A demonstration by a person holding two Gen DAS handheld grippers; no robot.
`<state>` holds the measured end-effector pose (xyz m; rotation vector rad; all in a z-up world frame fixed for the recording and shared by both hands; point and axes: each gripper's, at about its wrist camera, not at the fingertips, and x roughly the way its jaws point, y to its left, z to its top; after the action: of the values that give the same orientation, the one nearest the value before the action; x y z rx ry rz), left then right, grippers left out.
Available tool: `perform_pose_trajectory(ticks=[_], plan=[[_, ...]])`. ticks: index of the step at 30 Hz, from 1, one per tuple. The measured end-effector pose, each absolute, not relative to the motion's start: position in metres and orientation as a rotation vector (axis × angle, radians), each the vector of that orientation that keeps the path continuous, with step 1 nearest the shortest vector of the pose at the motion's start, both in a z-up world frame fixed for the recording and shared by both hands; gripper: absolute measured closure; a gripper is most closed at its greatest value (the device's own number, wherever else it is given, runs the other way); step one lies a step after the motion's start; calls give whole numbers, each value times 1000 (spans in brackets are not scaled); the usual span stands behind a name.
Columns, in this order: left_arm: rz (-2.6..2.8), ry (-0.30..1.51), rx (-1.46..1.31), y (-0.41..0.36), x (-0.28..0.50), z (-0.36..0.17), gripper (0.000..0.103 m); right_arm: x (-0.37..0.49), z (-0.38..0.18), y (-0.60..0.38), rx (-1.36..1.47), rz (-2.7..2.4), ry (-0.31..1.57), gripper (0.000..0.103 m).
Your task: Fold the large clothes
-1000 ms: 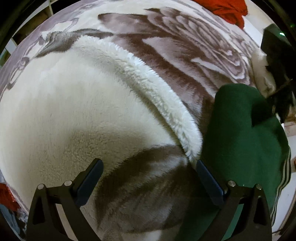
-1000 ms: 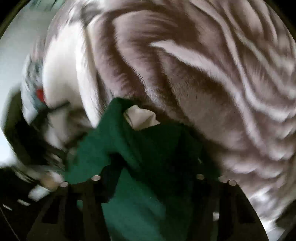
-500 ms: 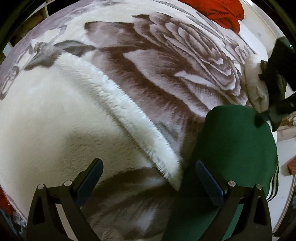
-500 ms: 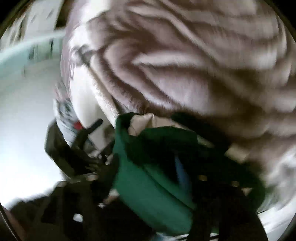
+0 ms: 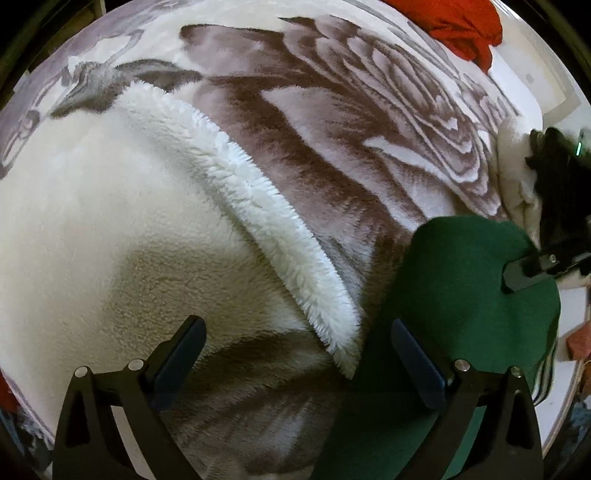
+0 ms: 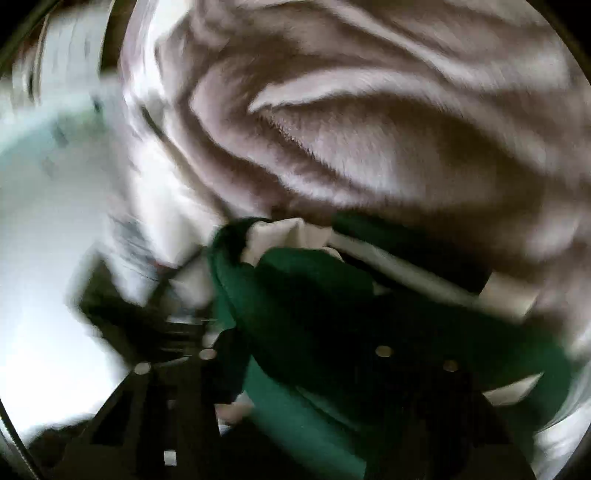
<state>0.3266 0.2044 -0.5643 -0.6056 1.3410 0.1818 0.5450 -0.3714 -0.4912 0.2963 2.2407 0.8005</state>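
A dark green garment [image 5: 458, 288] with white stripes at its hem lies on a brown-and-white floral plush blanket [image 5: 332, 122]. My left gripper [image 5: 295, 354] is open and empty above the blanket's turned-over white fleece edge [image 5: 258, 206], just left of the garment. My right gripper [image 6: 295, 354] is shut on a bunched part of the green garment [image 6: 295, 295]; its white lining [image 6: 280, 236] shows. The right gripper's fingers [image 5: 528, 267] also show in the left wrist view, clamped on the garment's far right edge. The right wrist view is blurred.
A red cloth [image 5: 461, 26] lies at the blanket's far right end. A cream fleece roll [image 5: 517, 177] sits at the right, beside the white surface edge [image 5: 546, 81]. The white fleece underside [image 5: 92, 221] fills the left.
The right gripper has carried the green garment's edge back toward the right, flattening it over the blanket. The left gripper's view has shifted slightly; it stays open.
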Motion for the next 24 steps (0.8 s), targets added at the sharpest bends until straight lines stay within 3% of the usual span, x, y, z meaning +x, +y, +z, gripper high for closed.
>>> perform_pose_trajectory(ticks=[4,10,15,17,20,21,22,24], plan=[[173,1352,-592,199,327,-559,1,544,-501,-386,358,817,2218,60],[168,1330,-543,192,328,-540,1,556,-427,-376,-162,936,1951,27],[172,1328,-534,186,333,-539,1,529,-449,-395,-536,1007,1980,27],[177,1330,-533,186,334,-540,1,515,-479,-404,-352,984,2108,51],[189,1324,-487,186,333,-537,1,521,-492,-430,51,818,2210,61],[186,1320,-489,187,331,-538,1,531,-496,-450,265,772,2221,72],[184,1324,-499,188,331,-539,1,539,-504,-469,400,726,2204,75],[177,1339,-534,188,330,-541,1,542,-518,-497,501,633,2172,75]])
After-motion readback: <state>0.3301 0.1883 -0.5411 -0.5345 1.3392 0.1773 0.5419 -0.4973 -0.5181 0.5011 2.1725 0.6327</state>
